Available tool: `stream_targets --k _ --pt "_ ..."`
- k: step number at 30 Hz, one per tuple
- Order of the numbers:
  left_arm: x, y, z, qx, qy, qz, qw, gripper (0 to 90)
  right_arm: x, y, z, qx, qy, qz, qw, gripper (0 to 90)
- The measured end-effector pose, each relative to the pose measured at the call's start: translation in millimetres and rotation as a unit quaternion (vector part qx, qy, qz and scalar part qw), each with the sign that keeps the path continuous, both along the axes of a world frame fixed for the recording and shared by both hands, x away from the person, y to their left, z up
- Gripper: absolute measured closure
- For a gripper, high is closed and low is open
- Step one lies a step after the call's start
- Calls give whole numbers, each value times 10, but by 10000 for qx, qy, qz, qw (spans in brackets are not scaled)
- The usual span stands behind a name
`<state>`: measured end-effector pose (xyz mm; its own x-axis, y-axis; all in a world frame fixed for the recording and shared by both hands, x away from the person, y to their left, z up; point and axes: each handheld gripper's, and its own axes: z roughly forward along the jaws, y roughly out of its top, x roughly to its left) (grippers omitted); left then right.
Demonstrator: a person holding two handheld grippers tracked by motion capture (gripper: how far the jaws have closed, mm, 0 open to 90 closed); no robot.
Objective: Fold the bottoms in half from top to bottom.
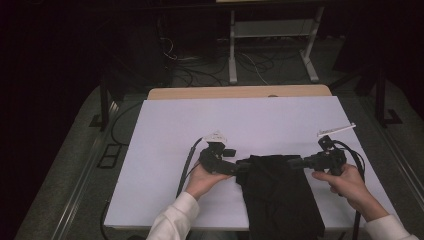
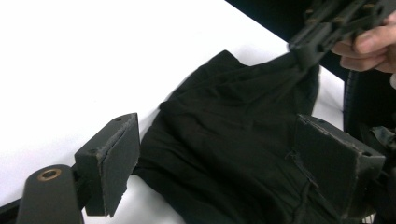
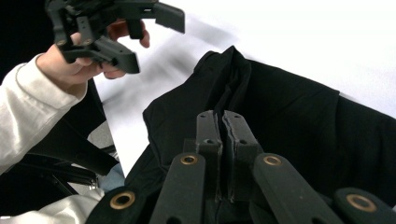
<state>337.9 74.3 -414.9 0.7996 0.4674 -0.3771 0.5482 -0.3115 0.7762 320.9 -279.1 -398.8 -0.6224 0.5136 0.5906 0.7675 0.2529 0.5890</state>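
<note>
I have a black cloth garment, crumpled and soft, lying on the white sheet-covered surface at its near edge, with the lower part hanging over that edge toward me. Taking the garment as my landmark: my left tongs sit at its upper left corner, and in the left gripper view their two black padded jaws stand spread, one on the white surface beside the cloth and the other over the dark fabric, with the garment between them but neither pad pressing it. My right tongs are at the garment's upper right corner; in the right gripper view their jaws are pressed together, and a thin fold of the black fabric is pinched in the seam between them, lifting the cloth into a ridge that runs away from the tips. Beyond the garment's right corner, farther up the surface, lies a thin white strip. Both my hands, in white sleeves, flank the garment.
</note>
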Motion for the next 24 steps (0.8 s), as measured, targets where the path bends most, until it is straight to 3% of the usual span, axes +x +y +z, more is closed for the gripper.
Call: stream_targets --k 11,24 --pt "96 -31 48 41 -93 202 9997 139 -114 -51 69 70 -110 91 9999 845" --pt "145 -88 92 60 -93 281 9995 140 -326 -44 119 119 -106 505 9986 845"
